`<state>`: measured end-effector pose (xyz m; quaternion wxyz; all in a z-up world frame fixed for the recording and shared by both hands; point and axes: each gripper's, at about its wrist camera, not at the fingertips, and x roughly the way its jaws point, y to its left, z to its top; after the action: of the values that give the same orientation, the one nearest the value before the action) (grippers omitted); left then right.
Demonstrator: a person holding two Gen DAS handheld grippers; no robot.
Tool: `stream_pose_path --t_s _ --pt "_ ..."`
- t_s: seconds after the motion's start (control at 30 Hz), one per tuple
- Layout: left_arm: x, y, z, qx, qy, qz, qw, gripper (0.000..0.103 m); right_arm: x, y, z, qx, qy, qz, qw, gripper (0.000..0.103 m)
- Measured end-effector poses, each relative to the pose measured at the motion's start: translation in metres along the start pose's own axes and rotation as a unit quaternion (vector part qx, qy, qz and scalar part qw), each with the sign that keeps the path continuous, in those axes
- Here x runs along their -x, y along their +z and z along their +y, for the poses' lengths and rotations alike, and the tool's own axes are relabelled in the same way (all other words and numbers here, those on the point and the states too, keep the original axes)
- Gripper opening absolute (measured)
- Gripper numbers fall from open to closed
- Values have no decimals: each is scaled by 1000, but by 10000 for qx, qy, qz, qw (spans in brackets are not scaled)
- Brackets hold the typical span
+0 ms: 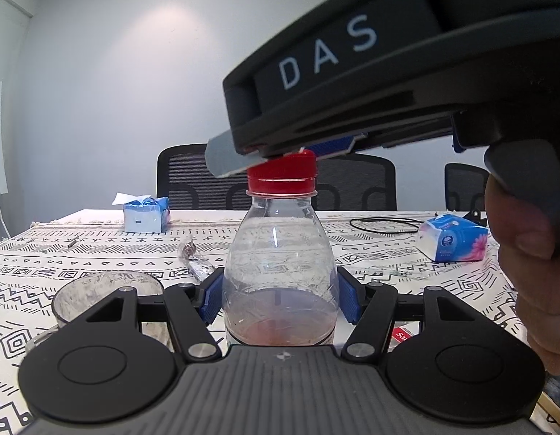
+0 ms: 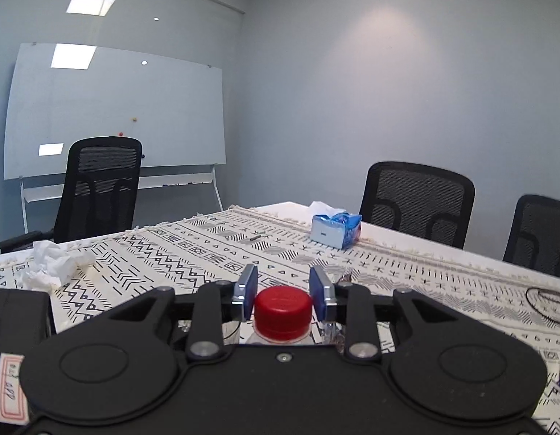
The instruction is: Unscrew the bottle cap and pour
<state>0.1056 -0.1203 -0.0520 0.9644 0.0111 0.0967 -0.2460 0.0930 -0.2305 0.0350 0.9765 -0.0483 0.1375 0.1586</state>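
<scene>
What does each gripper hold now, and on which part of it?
The left gripper clamps the bottle on its lower body. The right gripper brackets the red cap; whether its pads touch it cannot be told.

left gripper (image 1: 280, 299) is clamped on the clear bottle (image 1: 278, 272), right gripper (image 1: 276, 154) sits over its red cap (image 1: 281, 177).

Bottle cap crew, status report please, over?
Left tongs shut on bottle, upright. Right tongs straddle red cap, slight gaps, cap still on. Glass cup waits beside. Nothing blocking.
</scene>
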Motion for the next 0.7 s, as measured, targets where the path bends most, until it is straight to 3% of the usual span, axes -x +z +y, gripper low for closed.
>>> stream_pose_path --t_s 0.07,0.23,0.53,0.7 --pt "0 0 -1 23 -1 20 10000 59 -1 -1 1 -60 -81 -37 9999 33" --pt "-1 0 0 5 -53 15 10000 58 0 -3 -8 -46 167 -64 9998 33" --pt "-8 0 9 66 -326 41 9994 58 -7 -2 -52 198 1569 -106 9874 33" --pt "-9 -2 8 32 -364 3 9993 58 -5 -1 -47 12 1368 -114 9905 35"
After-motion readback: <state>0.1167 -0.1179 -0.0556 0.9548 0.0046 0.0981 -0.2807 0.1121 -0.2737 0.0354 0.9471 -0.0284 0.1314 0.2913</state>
